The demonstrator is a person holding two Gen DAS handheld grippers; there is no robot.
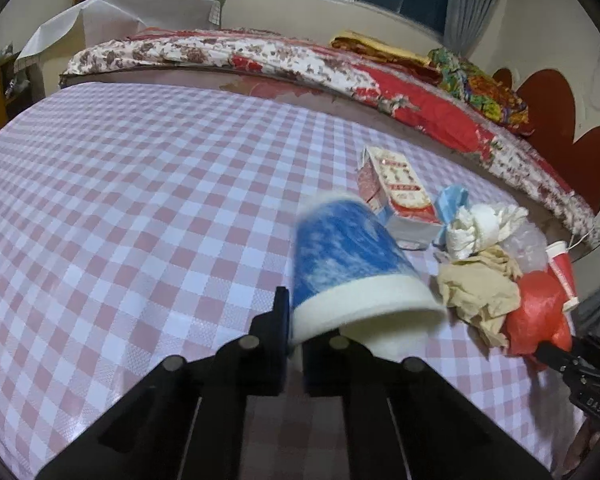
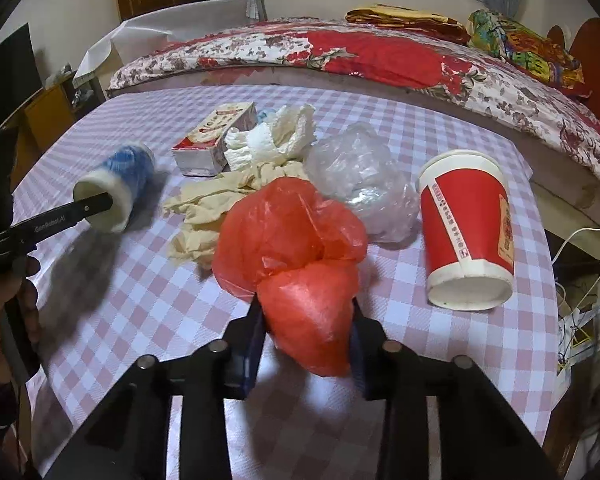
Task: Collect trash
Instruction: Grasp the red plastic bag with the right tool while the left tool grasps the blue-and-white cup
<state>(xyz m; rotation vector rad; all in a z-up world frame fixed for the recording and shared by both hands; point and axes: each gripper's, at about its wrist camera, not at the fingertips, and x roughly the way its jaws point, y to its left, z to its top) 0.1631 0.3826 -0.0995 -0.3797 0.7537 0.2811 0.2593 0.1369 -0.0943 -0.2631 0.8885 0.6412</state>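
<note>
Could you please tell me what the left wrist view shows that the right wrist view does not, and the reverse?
Only the left wrist view shows the left tool from behind, pinching the blue cup's rim. Only the right wrist view shows the clear plastic bag plainly and the whole red cup. Both show the red bag in the right tool, the carton, the tissues and the checked tablecloth.

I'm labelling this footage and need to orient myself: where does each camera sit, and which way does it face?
Left wrist: on the left gripper, angled down over the checked table toward the bed; its fingers pinch the blue cup.
Right wrist: on the right gripper, same heading; its fingers squeeze the red bag; a hand shows at left.
Shared: cup, bag, carton.
</note>
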